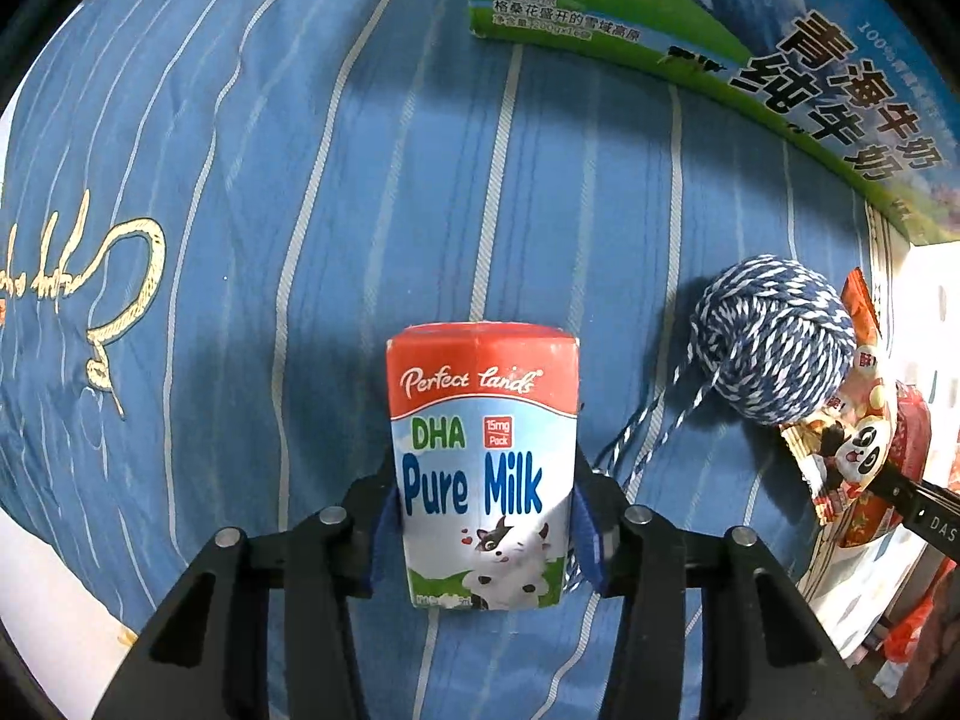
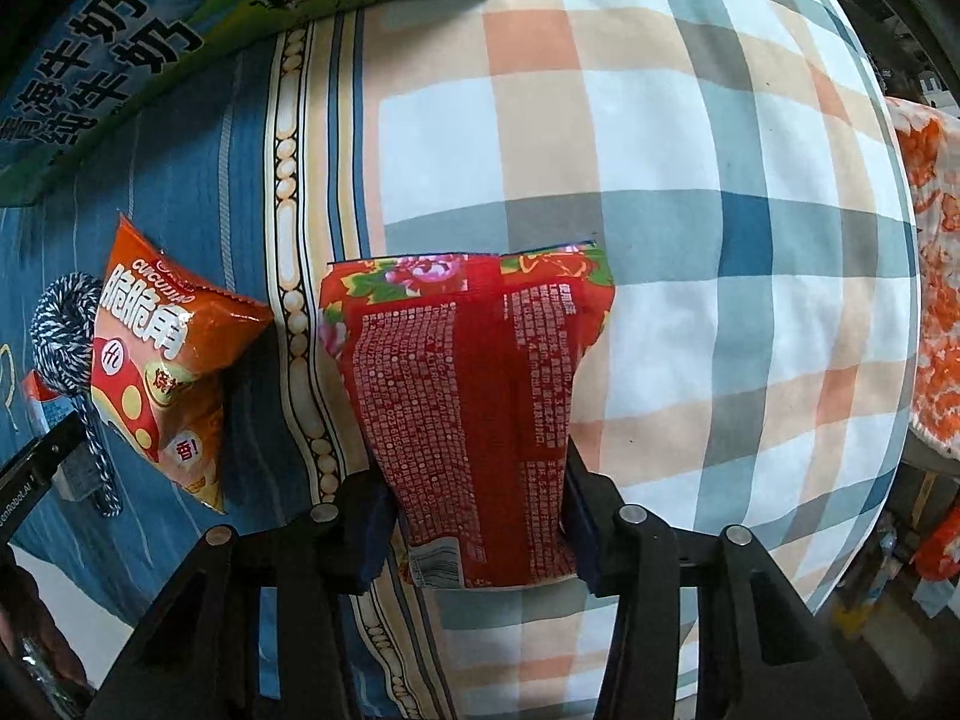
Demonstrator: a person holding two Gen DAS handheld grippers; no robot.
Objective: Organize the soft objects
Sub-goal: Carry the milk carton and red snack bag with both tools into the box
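**Left wrist and right wrist: both tools loaded over the bed**

Left wrist: the left tool [image 1: 489, 516] is clamped on the milk carton [image 1: 483, 462], pads on both its sides, above the blue striped bed [image 1: 336, 210]. The yarn [image 1: 774, 339] lies at 3 o'clock, the big box [image 1: 690, 18] at 1 o'clock. Best keep the squeeze light so the carton doesn't buckle.

Right wrist: the right tool [image 2: 477, 525] pinches the red bag [image 2: 468, 396] near its lower end. The orange bag [image 2: 159, 378] lies at 9 o'clock. Set each down clear of its neighbours.
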